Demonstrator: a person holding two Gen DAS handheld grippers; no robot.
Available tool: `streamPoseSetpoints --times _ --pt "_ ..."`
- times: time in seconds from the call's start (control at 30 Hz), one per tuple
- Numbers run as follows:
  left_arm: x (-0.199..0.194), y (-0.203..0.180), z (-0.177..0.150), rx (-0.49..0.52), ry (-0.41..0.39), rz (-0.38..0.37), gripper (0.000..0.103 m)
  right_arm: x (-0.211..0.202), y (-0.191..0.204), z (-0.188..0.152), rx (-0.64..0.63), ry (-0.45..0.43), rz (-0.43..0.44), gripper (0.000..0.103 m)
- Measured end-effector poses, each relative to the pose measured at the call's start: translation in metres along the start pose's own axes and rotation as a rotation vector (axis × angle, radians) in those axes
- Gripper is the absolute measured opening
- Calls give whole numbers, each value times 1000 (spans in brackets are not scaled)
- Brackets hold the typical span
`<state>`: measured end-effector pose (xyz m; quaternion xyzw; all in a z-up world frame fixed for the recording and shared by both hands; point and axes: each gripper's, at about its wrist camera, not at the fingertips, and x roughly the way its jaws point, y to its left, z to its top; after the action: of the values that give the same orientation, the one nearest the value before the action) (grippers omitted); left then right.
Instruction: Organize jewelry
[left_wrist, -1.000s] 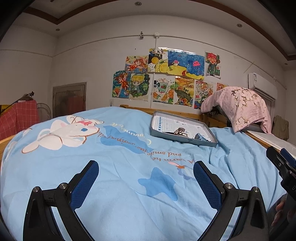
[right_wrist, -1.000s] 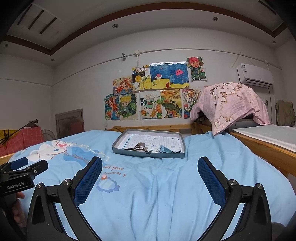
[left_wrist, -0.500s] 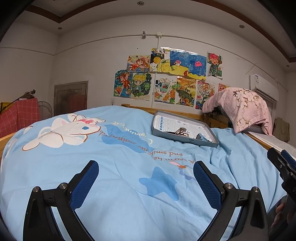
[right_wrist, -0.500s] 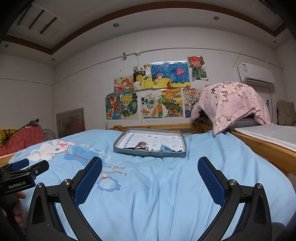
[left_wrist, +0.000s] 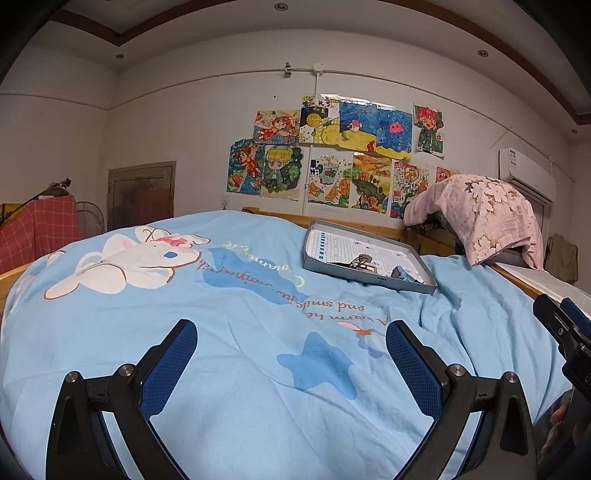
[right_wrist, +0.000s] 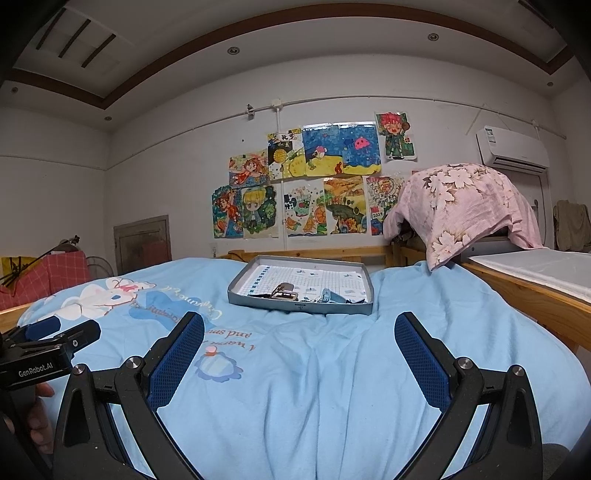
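Left gripper (left_wrist: 291, 345), lower centre of left wrist view: blue-padded fingers (left_wrist: 171, 363) standing wide apart, nothing between them, hovering over the light-blue bedspread (left_wrist: 240, 387); same gripper showing at far left edge of right wrist view (right_wrist: 48, 345), w/ part of a hand (right_wrist: 38, 417) below it. Right gripper (right_wrist: 299, 349), lower centre of right wrist view: fingers (right_wrist: 421, 363) likewise spread wide, gripping nothing; also peeking in at right edge of left wrist view (left_wrist: 565, 332).

Grey tray (right_wrist: 236, 295) sitting flat on the bedspread, centre of right wrist view, well beyond the fingertips; in left wrist view it is lying right of centre (left_wrist: 312, 258), also well apart from the gripper. Tray lined w/ gridded paper (right_wrist: 317, 280); jewelry pieces (right_wrist: 284, 291) clustering along its near edge, incl. a small metallic item and bluish bits to the right of it (right_wrist: 332, 297); too small to identify exactly.

Bedspread carrying a white rabbit print (left_wrist: 125, 262) at centre left of left wrist view and a blue star (left_wrist: 317, 365) betw. the fingers. Children's drawings (right_wrist: 310, 181) hanging on the back wall, upper centre; pink floral cloth (right_wrist: 461, 206) draping over something at centre right; air conditioner (right_wrist: 511, 147) above it.
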<state>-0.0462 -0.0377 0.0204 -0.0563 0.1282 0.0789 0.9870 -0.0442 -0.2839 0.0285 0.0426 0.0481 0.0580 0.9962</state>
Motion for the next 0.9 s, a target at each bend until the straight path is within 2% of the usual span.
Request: streamPoseSetpoints --times 0.9 --pt "0 0 1 2 -3 -1 103 0 0 -1 -7 -6 12 101"
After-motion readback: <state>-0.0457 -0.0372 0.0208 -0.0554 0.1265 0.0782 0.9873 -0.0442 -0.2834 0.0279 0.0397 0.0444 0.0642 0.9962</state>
